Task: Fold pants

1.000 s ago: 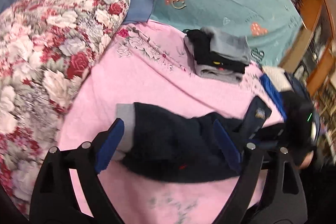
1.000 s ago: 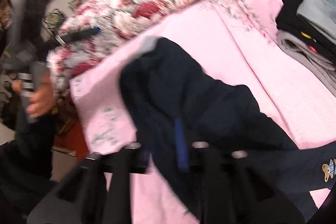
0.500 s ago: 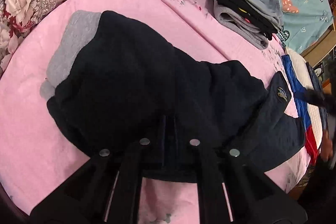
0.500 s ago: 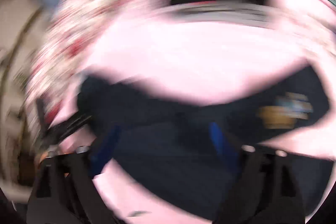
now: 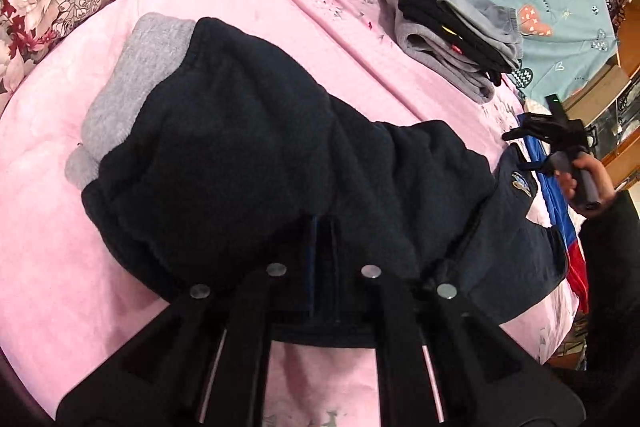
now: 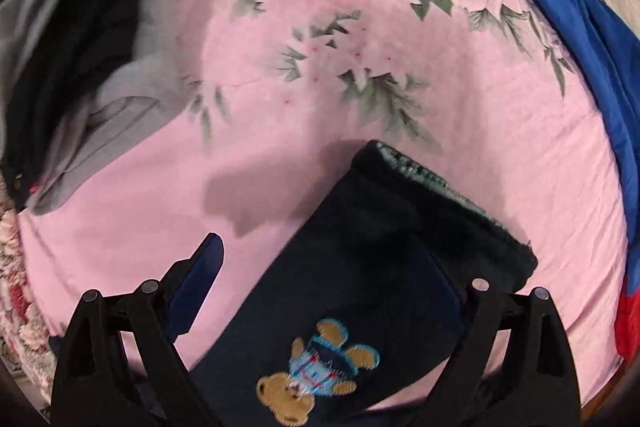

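Two claws are seen: the left claw (image 5: 320, 251) is pinched on the navy pants (image 5: 256, 163) spread on the pink bed sheet (image 5: 48, 251); the right claw (image 6: 332, 283) is spread above a pant leg.

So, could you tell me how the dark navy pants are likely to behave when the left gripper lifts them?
The navy pants look thick and fleecy, so they will probably sag and drape rather than hold shape. The left gripper has its jaws shut on a bunched fold; the fuzzy fabric likely grips well. The free end would probably trail.
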Available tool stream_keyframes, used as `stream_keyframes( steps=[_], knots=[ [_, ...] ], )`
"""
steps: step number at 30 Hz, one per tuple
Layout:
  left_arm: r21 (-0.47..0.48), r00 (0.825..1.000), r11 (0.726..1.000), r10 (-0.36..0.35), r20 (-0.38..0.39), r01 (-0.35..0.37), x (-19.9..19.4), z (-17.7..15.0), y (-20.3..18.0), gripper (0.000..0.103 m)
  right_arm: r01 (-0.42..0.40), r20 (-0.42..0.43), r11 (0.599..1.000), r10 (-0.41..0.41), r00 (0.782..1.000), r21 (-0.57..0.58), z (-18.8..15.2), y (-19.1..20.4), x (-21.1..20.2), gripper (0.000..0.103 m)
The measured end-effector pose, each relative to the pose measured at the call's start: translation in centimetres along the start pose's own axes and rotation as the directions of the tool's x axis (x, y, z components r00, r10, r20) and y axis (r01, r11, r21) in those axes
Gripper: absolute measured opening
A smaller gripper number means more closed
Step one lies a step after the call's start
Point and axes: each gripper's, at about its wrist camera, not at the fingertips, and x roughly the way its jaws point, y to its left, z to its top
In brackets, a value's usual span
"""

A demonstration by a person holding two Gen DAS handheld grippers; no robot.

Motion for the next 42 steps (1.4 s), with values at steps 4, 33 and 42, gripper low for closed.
stream_keyframes(
  steps=[4, 33, 42],
  knots=[
    [0.007, 1.0, 1.0, -0.022, -0.008, 0.022, 0.1, 0.2, 0.2, 0.008, 0.058, 0.038, 0.998, -0.057, 0.998, -0.015, -0.9, 0.8, -0.1, 0.078],
    [0.038, 0.995, 0.998, 0.062, -0.074, -0.059, 0.6, 1.0, -0.8, 0.008, -0.433, 0.272, 0.889, 0.385, 0.882, 0.146, -25.9, -21.6, -6.0, 0.01],
    [0.036, 0.987, 0.989, 0.143, -0.076, -0.141, -1.1, 0.6, -1.6, 0.008, -0.506, 0.31, 0.858, 0.46, 0.832, 0.083, -25.9, -22.7, -8.2, 0.043]
  ],
)
